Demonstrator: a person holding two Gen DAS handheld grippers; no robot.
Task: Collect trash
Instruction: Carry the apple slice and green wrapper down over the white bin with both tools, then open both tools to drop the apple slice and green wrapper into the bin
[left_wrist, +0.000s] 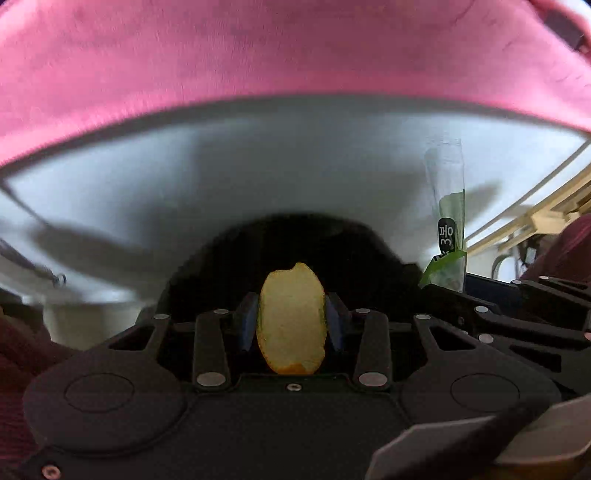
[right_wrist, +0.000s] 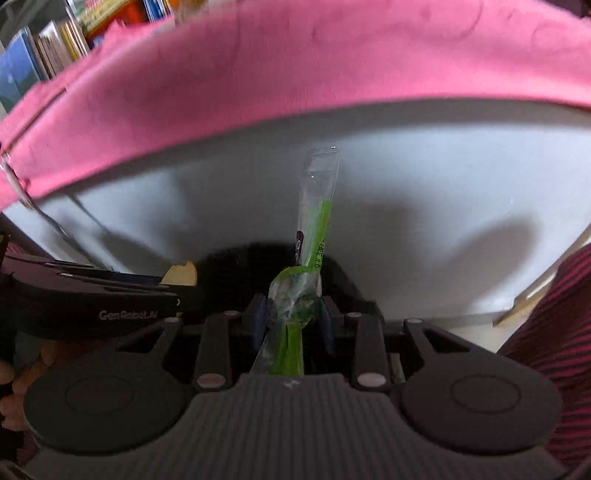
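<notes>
A yellow piece of fruit peel (left_wrist: 291, 321) is clamped between the blue pads of my left gripper (left_wrist: 291, 317), which is shut on it. My right gripper (right_wrist: 293, 314) is shut on a clear and green plastic wrapper (right_wrist: 314, 221) that sticks up from its jaws. Both grippers hang side by side over the mouth of a white bin (left_wrist: 221, 166) with a pink liner rim (left_wrist: 258, 55). In the right wrist view the left gripper's body (right_wrist: 92, 295) and the peel (right_wrist: 183, 275) show at the left. The left wrist view shows the wrapper (left_wrist: 447, 221) at the right.
The bin's pale inner wall (right_wrist: 406, 184) fills both views, with a thin wire handle (right_wrist: 44, 218) along its left side. Books (right_wrist: 55, 44) stand behind the bin at upper left. A dark red striped sleeve (right_wrist: 554, 332) shows at the right edge, and wooden slats (left_wrist: 535, 218) beyond the bin.
</notes>
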